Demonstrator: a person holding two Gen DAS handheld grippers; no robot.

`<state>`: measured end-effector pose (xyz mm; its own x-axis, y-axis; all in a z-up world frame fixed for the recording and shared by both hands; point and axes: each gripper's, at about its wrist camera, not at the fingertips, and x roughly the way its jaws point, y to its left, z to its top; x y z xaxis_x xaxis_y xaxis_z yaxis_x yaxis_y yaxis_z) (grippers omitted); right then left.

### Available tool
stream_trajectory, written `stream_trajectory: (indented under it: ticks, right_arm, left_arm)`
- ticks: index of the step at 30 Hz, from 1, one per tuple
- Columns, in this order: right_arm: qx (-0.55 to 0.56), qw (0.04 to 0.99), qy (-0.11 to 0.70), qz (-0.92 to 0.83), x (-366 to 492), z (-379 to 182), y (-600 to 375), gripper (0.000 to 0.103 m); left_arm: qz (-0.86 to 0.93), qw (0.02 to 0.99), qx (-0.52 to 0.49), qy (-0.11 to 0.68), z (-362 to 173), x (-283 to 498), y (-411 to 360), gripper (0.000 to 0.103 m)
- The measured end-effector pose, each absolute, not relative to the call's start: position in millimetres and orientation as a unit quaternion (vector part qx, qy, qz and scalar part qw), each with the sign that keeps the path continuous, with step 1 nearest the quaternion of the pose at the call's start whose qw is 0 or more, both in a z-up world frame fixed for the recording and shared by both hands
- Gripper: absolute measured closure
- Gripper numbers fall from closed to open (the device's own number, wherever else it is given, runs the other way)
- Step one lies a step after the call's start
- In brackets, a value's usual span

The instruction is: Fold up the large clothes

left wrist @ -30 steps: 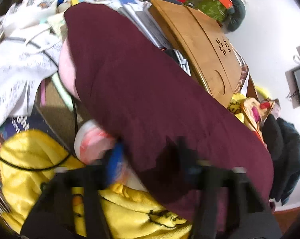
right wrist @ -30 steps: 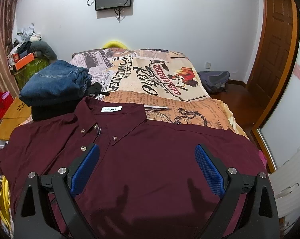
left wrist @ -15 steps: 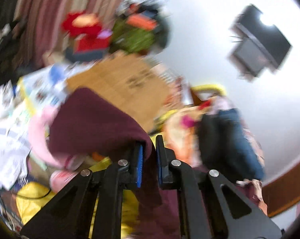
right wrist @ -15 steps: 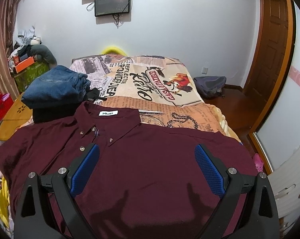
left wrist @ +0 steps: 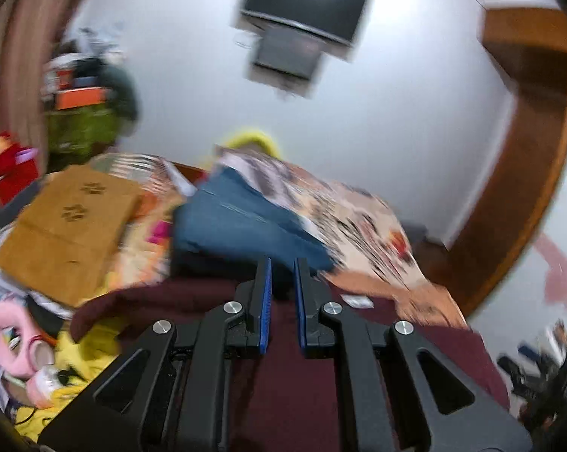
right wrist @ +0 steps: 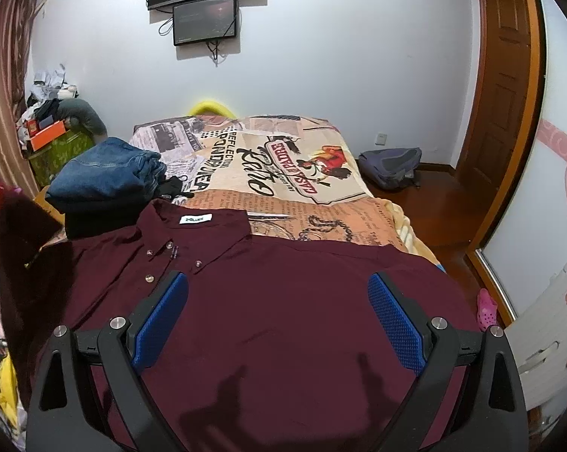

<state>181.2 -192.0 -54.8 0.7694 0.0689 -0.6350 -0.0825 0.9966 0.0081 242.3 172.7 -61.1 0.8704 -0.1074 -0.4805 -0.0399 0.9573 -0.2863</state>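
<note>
Right wrist view: the dark red shirt [right wrist: 268, 301] lies flat on the bed [right wrist: 283, 173]. The left claw [left wrist: 283, 293] pinches its sleeve [right wrist: 16, 233], lifted beside the shirt. The right claw [right wrist: 277, 324] hangs wide open and empty over the shirt. Next, I think, the sleeve goes across the shirt.

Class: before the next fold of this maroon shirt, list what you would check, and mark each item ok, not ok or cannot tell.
1. Left gripper shut on the sleeve: ok.
2. That sleeve raised off the bed: ok.
3. Right gripper open, holding nothing: ok.
4. Body of the shirt flat, front up: ok.
5. Jeans stack clear of the shirt: cannot tell; it sits close beside the shoulder.
6. Left wrist view sharp: not ok, blurred.
</note>
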Motion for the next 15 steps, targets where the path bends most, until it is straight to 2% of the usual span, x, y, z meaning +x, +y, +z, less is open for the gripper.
stream_trajectory:
  ticks: [7,12,13,15]
  right_arm:
    - [-0.013,0.94,0.34,0.033,174,-62,-203,0.008]
    - [-0.017,0.938,0.344,0.028,171,-67,-209,0.008]
    - [-0.017,0.938,0.346,0.027,171,-69,-211,0.008]
    - [-0.014,0.937,0.349,0.025,172,-70,-214,0.008]
  left_arm:
    - [-0.11,0.923,-0.093,0.356,-119,266,68,0.093]
    - [-0.115,0.901,-0.094,0.408,-151,265,51,0.092]
    - [-0.109,0.899,-0.101,0.411,-153,264,56,0.091]
    - [-0.087,0.9,-0.12,0.411,-152,263,77,0.079]
